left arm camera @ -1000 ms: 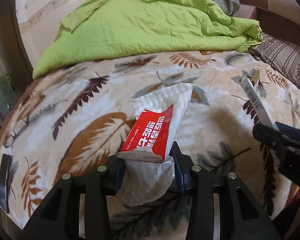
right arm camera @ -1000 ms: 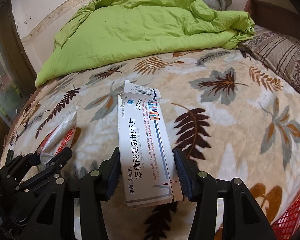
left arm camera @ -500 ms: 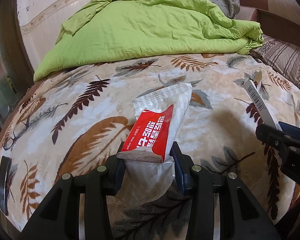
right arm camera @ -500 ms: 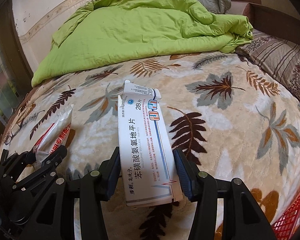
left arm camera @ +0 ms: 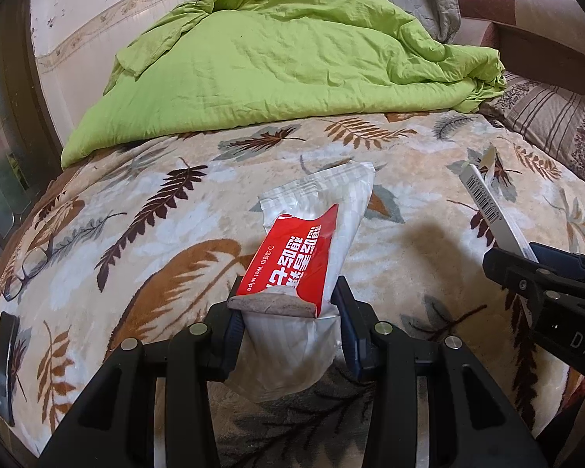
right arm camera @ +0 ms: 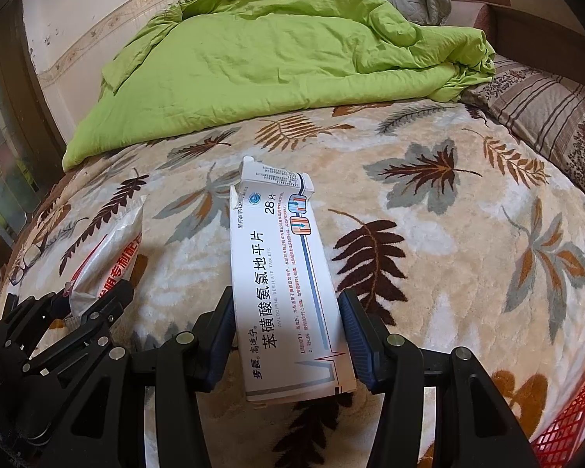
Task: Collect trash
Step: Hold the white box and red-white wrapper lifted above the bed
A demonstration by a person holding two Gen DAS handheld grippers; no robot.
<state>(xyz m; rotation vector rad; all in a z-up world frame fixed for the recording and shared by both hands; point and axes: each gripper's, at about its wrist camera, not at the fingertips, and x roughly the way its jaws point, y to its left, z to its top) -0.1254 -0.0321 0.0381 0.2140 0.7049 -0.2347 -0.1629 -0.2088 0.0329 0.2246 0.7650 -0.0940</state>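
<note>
A red and white wet-wipe packet (left arm camera: 312,245) is clamped between the fingers of my left gripper (left arm camera: 288,296), held above the leaf-patterned blanket (left arm camera: 156,214). My right gripper (right arm camera: 286,308) is shut on a white tablet box (right arm camera: 280,273) with blue and red print, its far flap open. In the left wrist view the box (left arm camera: 491,206) and the right gripper (left arm camera: 526,261) show at the right edge. From the right wrist camera, the packet (right arm camera: 113,257) and the left gripper (right arm camera: 93,300) are at the lower left.
A crumpled green quilt (left arm camera: 284,62) covers the far half of the bed. Striped pillows (right arm camera: 546,117) lie at the right. Eyeglasses (left arm camera: 29,269) and a dark phone (left arm camera: 4,355) rest near the left edge. A red basket (right arm camera: 569,425) shows at the lower right corner.
Both grippers have drawn back a little from the bed while keeping their items; more of the quilt and blanket shows. The grips are unchanged.
</note>
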